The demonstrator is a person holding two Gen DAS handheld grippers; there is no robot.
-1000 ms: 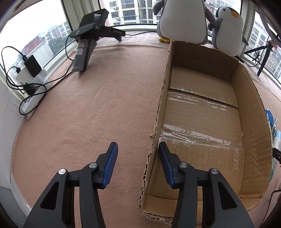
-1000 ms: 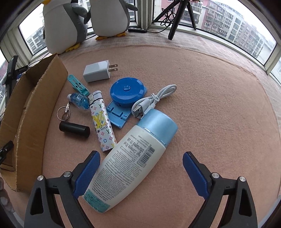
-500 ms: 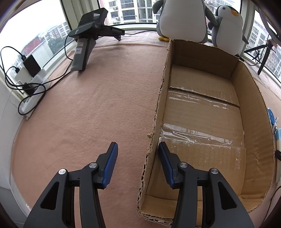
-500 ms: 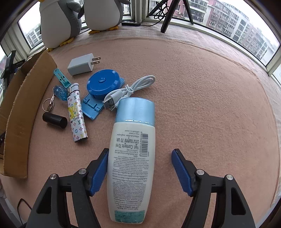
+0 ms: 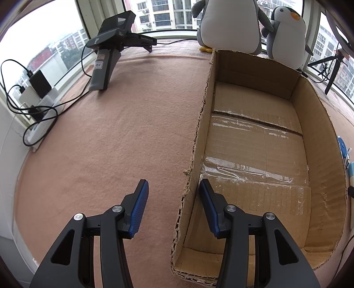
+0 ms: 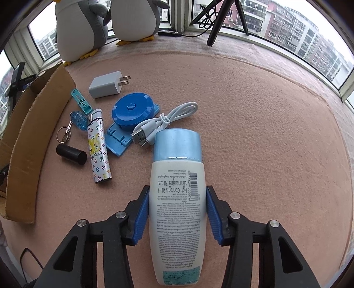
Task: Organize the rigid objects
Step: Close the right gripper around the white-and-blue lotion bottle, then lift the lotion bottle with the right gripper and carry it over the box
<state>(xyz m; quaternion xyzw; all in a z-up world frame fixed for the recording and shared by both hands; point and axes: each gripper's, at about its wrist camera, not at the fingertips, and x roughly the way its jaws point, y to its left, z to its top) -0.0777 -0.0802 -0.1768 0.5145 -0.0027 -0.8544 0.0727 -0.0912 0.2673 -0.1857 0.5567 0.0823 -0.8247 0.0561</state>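
Note:
A white lotion bottle (image 6: pixel 177 199) with a light-blue cap lies flat on the pink felt, cap pointing away. My right gripper (image 6: pixel 177 192) is shut on it, both blue pads pressing its sides. Left of it lie a patterned lighter (image 6: pixel 98 148), a black cylinder (image 6: pixel 70 154), a keyring charm (image 6: pixel 78 119), a teal clip (image 6: pixel 81 100), a grey charger (image 6: pixel 105 87), a blue tape measure (image 6: pixel 132 111) and a white USB cable (image 6: pixel 163 120). The open cardboard box (image 5: pixel 199 133) holds nothing. My left gripper (image 5: pixel 173 183) is open, straddling the box's near left wall.
Two plush penguins (image 5: pixel 230 22) stand behind the box by the window. A black handheld device (image 5: pixel 106 57) rests at the far left, with cables and chargers (image 5: pixel 37 106) along the left sill. A tripod (image 6: pixel 221 20) stands at the far window. Bare felt stretches right of the bottle.
My right gripper moved forward over the bottle and its fingers closed from wide apart onto the bottle's sides. The left gripper has barely shifted.

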